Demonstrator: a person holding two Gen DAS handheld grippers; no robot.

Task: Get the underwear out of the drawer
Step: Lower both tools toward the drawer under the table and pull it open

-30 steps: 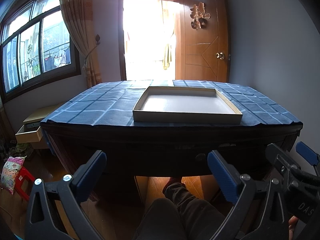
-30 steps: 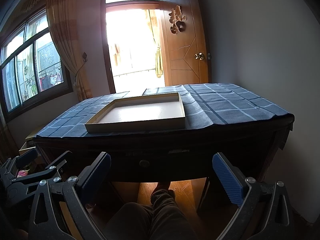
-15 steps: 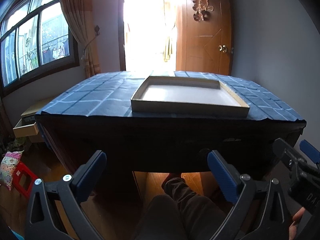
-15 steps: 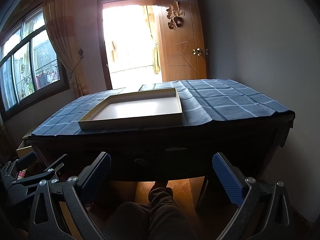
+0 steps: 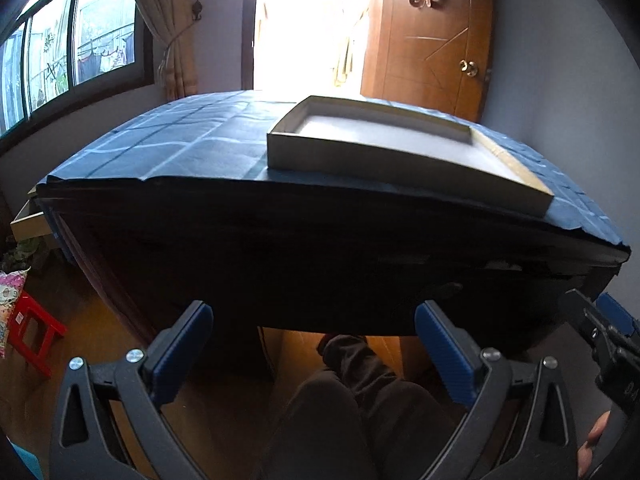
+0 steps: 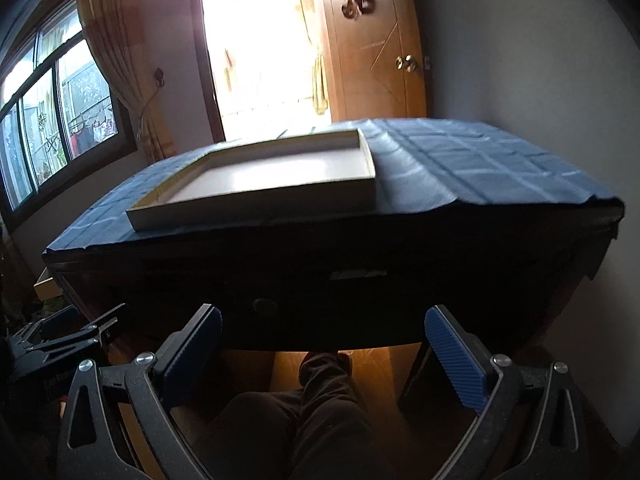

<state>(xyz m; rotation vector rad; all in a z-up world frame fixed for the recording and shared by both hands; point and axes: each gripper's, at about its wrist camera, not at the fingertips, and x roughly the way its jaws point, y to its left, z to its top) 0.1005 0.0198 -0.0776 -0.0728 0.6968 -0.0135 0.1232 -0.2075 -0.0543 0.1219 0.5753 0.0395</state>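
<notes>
A dark wooden desk with a closed drawer front (image 6: 304, 300) fills the middle of both views; a round knob (image 6: 262, 305) shows on it just above my right gripper. No underwear is visible. My left gripper (image 5: 314, 346) is open and empty, held low before the desk's front face (image 5: 320, 264). My right gripper (image 6: 322, 346) is open and empty too, close under the drawer front. A shallow cardboard tray (image 5: 384, 142) (image 6: 276, 174) lies empty on the blue checked cloth (image 5: 192, 148) (image 6: 472, 164) covering the desk top.
A person's dark trouser legs (image 5: 352, 396) (image 6: 320, 400) reach under the desk. A red stool (image 5: 32, 332) and a light open drawer (image 5: 30, 224) sit at the left. A wooden door (image 6: 376, 52) and window (image 5: 60, 44) stand behind.
Both grippers have moved forward and lower toward the desk front, which now looms larger. Both stay open and empty.
</notes>
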